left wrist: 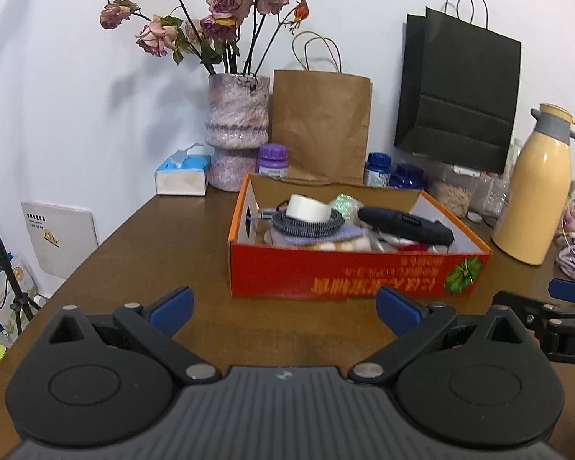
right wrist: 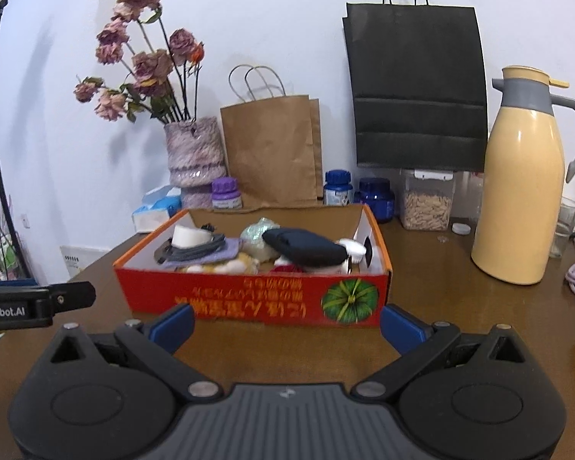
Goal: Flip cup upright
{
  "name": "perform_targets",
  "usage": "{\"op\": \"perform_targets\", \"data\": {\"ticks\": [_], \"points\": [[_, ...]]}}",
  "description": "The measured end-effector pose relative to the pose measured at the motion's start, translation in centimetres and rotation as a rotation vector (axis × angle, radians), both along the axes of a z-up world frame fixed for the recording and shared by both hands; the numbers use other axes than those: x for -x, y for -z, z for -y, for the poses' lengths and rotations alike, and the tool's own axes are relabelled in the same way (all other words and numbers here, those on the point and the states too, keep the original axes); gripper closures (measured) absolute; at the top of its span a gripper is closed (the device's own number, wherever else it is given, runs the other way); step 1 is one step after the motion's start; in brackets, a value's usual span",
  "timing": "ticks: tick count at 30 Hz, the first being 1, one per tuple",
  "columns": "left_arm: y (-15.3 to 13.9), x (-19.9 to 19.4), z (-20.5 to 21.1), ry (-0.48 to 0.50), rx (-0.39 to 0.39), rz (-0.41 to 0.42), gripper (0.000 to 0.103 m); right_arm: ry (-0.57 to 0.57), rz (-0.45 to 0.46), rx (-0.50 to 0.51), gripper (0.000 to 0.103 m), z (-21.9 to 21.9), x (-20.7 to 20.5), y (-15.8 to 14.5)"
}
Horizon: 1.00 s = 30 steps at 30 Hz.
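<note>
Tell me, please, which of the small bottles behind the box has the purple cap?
The one beside the vase, left of the brown bag: the purple-capped bottle. The other two bottles, right of the bag, are blue.

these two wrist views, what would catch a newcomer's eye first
A bright red and orange cardboard box, crammed with odds and ends, sits mid-table just past both open grippers. Behind it by the white wall, dried pink roses rise from a mottled purple vase, and a tall cream thermos jug stands at the right.
</note>
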<state>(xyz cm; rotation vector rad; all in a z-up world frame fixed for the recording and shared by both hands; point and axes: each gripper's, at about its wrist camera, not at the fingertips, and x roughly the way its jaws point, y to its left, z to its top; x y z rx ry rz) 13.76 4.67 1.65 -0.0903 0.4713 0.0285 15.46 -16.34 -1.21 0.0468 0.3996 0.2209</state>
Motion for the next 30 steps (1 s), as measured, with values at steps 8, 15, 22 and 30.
{"op": "perform_targets", "data": {"ticks": [8,15,22,30], "points": [[0.6,1.9,0.3,0.016,0.0,-0.02,0.0,0.005,-0.022,0.006,0.0,0.2,1.9,0.9],[0.5,2.5,0.4,0.024,0.002,-0.023,0.0,0.004,-0.024,0.008,0.0,0.3,2.5,1.1],[0.5,2.7,0.5,0.026,0.001,-0.023,0.0,0.003,-0.026,0.009,0.0,0.3,2.7,1.2],[0.6,2.8,0.7,0.029,0.0,-0.024,0.0,0.002,-0.026,0.008,0.0,0.2,2.7,1.3]]}}
